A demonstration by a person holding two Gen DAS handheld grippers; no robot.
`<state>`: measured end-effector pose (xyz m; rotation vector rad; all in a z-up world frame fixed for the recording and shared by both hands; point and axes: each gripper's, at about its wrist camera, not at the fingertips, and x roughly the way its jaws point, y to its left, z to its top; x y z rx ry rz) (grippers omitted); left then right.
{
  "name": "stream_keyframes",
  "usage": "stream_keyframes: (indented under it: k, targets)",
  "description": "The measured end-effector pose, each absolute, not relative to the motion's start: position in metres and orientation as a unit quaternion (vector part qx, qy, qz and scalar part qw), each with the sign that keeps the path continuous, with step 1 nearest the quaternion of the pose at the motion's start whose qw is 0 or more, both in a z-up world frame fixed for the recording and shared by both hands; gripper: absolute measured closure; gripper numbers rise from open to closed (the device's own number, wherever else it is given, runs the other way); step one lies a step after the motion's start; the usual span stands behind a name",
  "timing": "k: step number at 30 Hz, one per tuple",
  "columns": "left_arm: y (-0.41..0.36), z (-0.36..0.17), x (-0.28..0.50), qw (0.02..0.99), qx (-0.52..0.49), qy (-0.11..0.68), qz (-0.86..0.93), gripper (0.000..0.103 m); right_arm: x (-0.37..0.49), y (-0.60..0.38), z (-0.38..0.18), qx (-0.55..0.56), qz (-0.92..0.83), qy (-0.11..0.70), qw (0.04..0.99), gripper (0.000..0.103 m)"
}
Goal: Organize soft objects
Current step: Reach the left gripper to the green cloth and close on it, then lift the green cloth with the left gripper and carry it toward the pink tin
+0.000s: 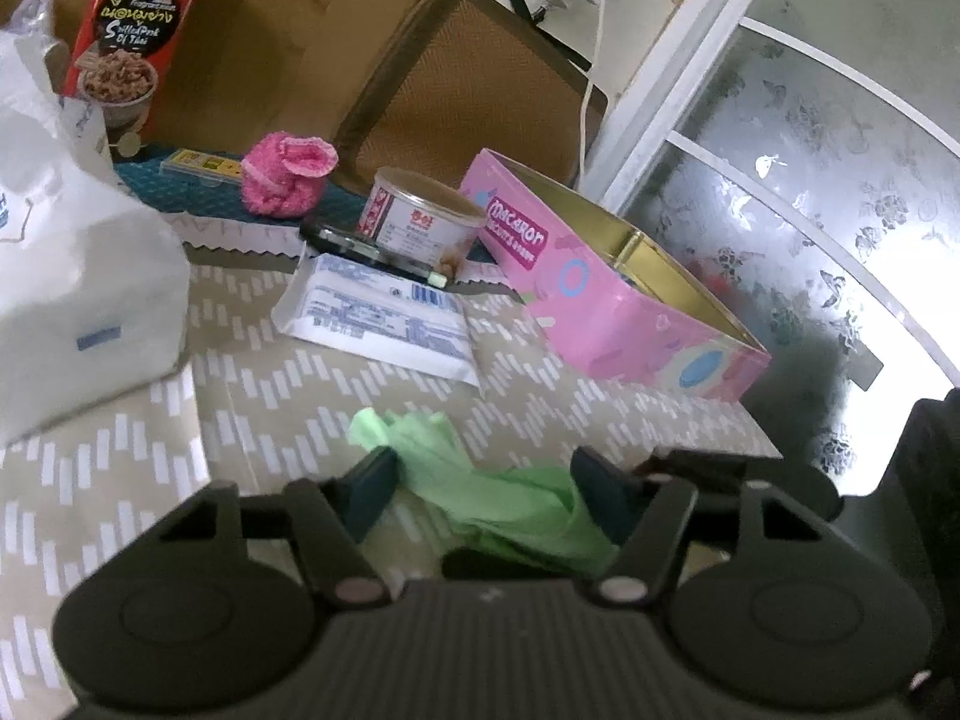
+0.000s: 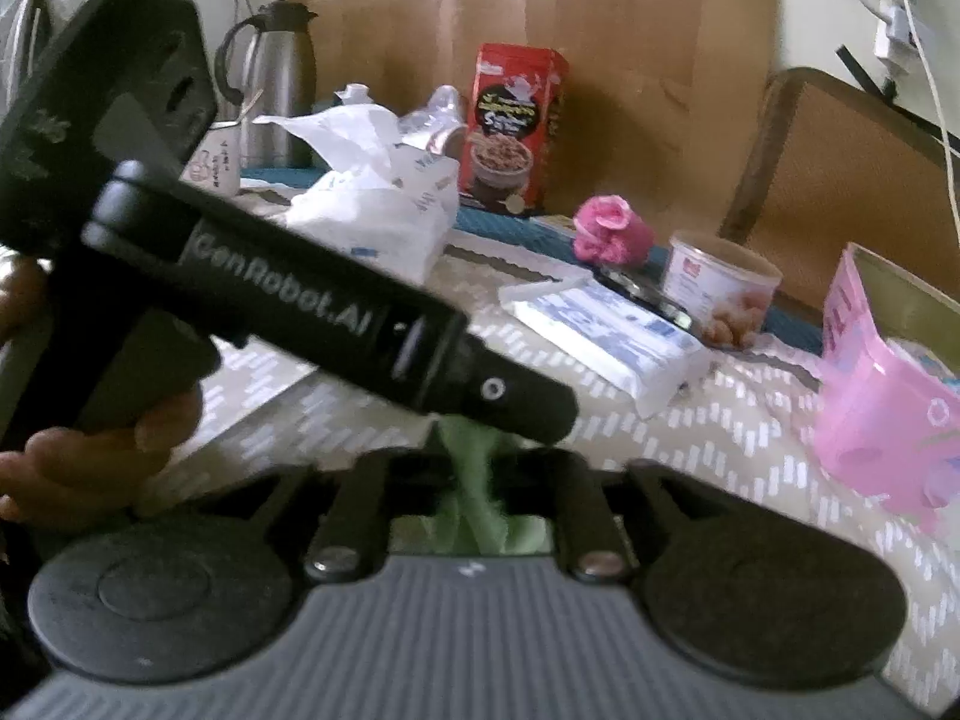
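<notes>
I judge I'm early in the job. The pink macaron tin (image 1: 606,294) sits with its lid off, and what I can see of its gold interior holds nothing soft. The pink fuzzy sock (image 1: 288,174) lies rolled up at the far side of the table, on the teal mat (image 1: 198,192) behind the food can (image 1: 420,222), untouched. The white tissue pack (image 1: 378,312) lies flat on the patterned tablecloth (image 1: 270,414), well short of the tin. So those are left, if the tin is where they belong.

The green soft piece (image 1: 492,498), a thin crumpled plastic bag or cloth, I can't say which, is the one in hand. My left gripper (image 1: 486,492) has its fingers spread wide, one on each side of the green bundle, which lies between them without being pinched. My right gripper (image 2: 474,486) looks nearly pressed together on a narrow strip of the same green stuff, though the left tool's body crosses the view and blur hides the tips.
</notes>
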<state>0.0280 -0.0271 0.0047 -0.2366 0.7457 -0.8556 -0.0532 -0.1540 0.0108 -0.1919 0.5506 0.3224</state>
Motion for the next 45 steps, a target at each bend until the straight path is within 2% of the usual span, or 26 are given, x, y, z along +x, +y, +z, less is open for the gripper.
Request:
stream_keyframes:
  k: [1,2,3,5,13,15,17,34,39,41,43,45]
  targets:
    - [-0.027,0.005,0.028,0.837,-0.112,0.352,-0.404,0.038,-0.053,-0.156,0.010,-0.093,0.154,0.276,0.944,0.058]
    - [-0.027,0.005,0.028,0.837,-0.113,0.353,-0.404,0.040,-0.053,-0.159,0.010,-0.090,0.146,0.275,0.946,0.044]
    - [-0.027,0.004,0.028,0.837,-0.113,0.353,-0.404,0.040,-0.053,-0.162,0.010,-0.087,0.140,0.276,0.947,0.037]
    - [-0.027,0.004,0.029,0.836,-0.113,0.353,-0.404,0.040,-0.053,-0.167,0.009,-0.076,0.138,0.283,0.946,0.034]
    - [-0.023,0.004,0.032,0.832,-0.125,0.357,-0.405,0.036,-0.055,-0.170,0.007,-0.069,0.140,0.285,0.946,0.032]
    - [-0.022,0.005,0.032,0.833,-0.127,0.355,-0.404,0.027,-0.055,-0.172,0.007,-0.066,0.142,0.287,0.945,0.031]
    - [-0.021,0.005,0.032,0.836,-0.129,0.353,-0.401,0.021,-0.055,-0.174,0.007,-0.062,0.144,0.289,0.944,0.031]
    - [-0.019,0.005,0.033,0.835,-0.136,0.352,-0.399,0.018,-0.059,-0.177,0.007,-0.051,0.146,0.291,0.944,0.029]
    - [-0.020,0.006,0.033,0.835,-0.133,0.351,-0.401,0.024,-0.060,-0.178,0.008,-0.049,0.148,0.292,0.944,0.028]
    - [-0.021,0.006,0.033,0.835,-0.131,0.352,-0.402,0.028,-0.062,-0.179,0.008,-0.049,0.148,0.291,0.944,0.031]
    - [-0.022,0.006,0.032,0.835,-0.127,0.353,-0.403,0.033,-0.063,-0.179,0.008,-0.049,0.156,0.290,0.943,0.040]
    - [-0.024,0.006,0.031,0.835,-0.123,0.352,-0.405,0.042,-0.065,-0.177,0.009,-0.046,0.177,0.292,0.939,0.066]
